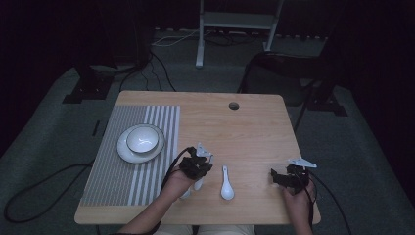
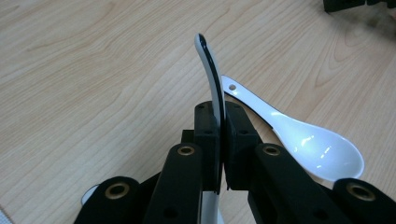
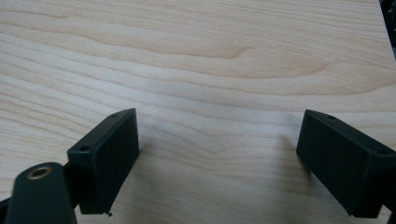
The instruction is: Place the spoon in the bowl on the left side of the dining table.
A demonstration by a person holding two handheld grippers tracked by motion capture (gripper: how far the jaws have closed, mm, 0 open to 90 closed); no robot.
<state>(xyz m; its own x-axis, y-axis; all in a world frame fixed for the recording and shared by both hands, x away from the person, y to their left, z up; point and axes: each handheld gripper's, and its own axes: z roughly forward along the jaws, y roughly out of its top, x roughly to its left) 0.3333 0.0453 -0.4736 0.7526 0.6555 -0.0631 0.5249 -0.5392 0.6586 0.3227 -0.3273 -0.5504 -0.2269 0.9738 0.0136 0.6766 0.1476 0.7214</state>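
Note:
My left gripper (image 1: 195,165) (image 2: 219,119) is shut on the handle of a white ceramic spoon (image 2: 211,70), which stands edge-on between the jaws; its bowl end shows below the hand (image 1: 198,185). A second white spoon (image 1: 226,184) (image 2: 308,140) lies flat on the wooden table just to the right of that gripper, bowl toward the front edge. My right gripper (image 1: 275,177) (image 3: 217,154) hovers low over bare wood near the front right, jaws wide open with nothing between them.
A grey striped placemat (image 1: 112,171) covers the table's left part. On it stands a white plate (image 1: 125,152) with a white bowl (image 1: 143,138) in it. A cable hole (image 1: 234,105) sits near the far edge. Cables trail over the floor.

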